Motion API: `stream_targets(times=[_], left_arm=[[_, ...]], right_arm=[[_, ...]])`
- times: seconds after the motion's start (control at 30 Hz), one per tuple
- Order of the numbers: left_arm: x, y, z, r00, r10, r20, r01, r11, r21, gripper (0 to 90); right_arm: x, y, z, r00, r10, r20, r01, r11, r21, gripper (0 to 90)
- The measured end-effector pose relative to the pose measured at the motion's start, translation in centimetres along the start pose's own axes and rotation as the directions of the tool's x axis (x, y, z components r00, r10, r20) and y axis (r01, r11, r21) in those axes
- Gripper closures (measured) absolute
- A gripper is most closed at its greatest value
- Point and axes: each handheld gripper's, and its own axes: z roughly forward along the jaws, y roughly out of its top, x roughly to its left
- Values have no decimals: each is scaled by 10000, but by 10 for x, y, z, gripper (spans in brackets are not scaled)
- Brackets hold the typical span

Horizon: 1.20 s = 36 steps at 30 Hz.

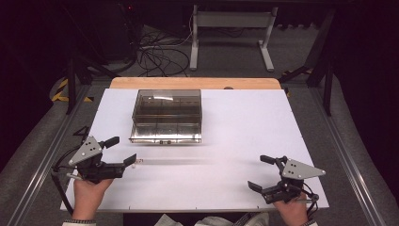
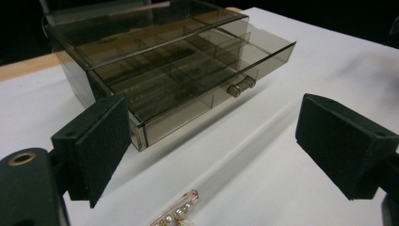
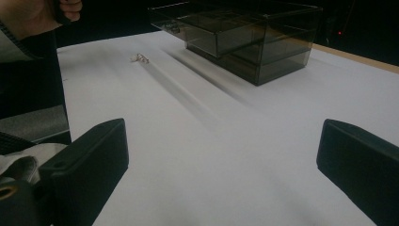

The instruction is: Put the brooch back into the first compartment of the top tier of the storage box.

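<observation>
A smoky transparent plastic organiser box with a shallow divided drawer pulled partly out sits at the far middle of the white table sheet. Near and left of it lies a small gold pin set with pearls, just beside the left gripper, whose felt-like black jaws are spread apart, empty. The left gripper view shows the pin's beads and the drawer's knob. The right gripper, near right, is likewise released.
</observation>
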Motion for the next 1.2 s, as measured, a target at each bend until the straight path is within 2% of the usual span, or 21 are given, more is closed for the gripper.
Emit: stream_targets(times=[0.03, 0.23, 0.3, 0.37, 0.4, 0.47, 0.53, 0.7, 0.87, 0.93, 0.97, 1.0, 1.2], left_arm=[[0, 0, 1, 9999, -123, -35, 123, 9999, 63, 119], [3, 0, 5, 9993, -282, -232, 291, 9989, 369, 116], [3, 0, 5, 9994, -182, -303, 195, 9989, 422, 110], [2, 0, 8, 9987, 130, -495, -93, 9973, 733, 95], [2, 0, 8, 9987, 130, -495, -93, 9973, 733, 88], [1, 0, 9, 9971, 451, -618, -391, 9947, 953, 90], [0, -1, 10, 9968, 503, -625, -441, 9944, 965, 98], [3, -3, 14, 9965, 732, -405, -670, 9883, 1368, 125], [13, -7, 18, 9993, 344, -141, -315, 9846, 1718, 172], [17, -9, 21, 9999, 104, 1, -102, 9799, 1991, 194], [20, -11, 25, 10000, 6, 3, -6, 9736, 2284, 198], [20, -11, 25, 10000, 6, 3, -6, 9736, 2284, 200], [25, -15, 35, 9997, -255, 33, 236, 9607, 2767, 205]], right_arm=[[0, 0, 0, 10000, 6, -10, -6, 10000, 0, 35], [0, 0, 0, 10000, 1, -3, -1, 10000, 6, 35], [0, 0, 0, 10000, 10, 0, -10, 10000, -3, 35], [0, 0, -1, 10000, 47, -13, -47, 10000, -5, 35], [0, 0, 0, 10000, 42, -18, -42, 10000, -10, 36], [0, 0, 0, 10000, -3, -8, 3, 10000, -8, 36], [0, 0, 0, 10000, -14, -10, 14, 10000, -4, 36], [0, 0, 0, 10000, 1, -22, -1, 10000, -13, 36], [0, 0, 0, 10000, 7, -34, -7, 10000, 4, 36], [0, 0, 0, 10000, 24, -39, -24, 10000, 1, 36], [0, 0, 1, 10000, 26, -44, -26, 10000, 8, 36], [0, 0, 1, 10000, 26, -44, -26, 10000, 8, 36], [-1, 0, 1, 10000, 48, -60, -48, 10000, 27, 36]])
